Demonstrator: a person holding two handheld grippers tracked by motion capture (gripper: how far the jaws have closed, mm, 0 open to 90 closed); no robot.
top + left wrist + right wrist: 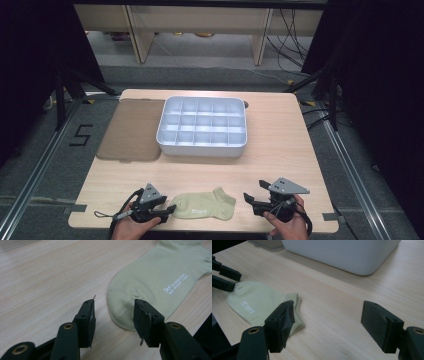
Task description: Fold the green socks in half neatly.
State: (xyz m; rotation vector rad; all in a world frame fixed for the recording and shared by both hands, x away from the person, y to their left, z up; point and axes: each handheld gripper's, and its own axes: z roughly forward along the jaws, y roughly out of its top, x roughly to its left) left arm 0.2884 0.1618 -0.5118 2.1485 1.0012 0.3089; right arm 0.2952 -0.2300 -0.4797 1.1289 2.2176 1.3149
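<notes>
Even overhead light brightens the table (280, 150), surroundings stay dark; near tongs slightly blurred.

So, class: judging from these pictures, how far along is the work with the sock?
Barely begun. The sock lies flat on the table, and the divided tray looks empty. In hand: the left gripper brackets the sock's toe, jaws not yet pressing. The right gripper waits open. Gripping and moving the sock remain.

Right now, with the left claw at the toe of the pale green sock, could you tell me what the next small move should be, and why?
Probably ease the left claw forward a little and close it. Its jaws stand apart at the toe edge of the pale green cotton sock, one over bare wood, so nothing is pinched yet. The right claw waits open beside the cuff.
</notes>
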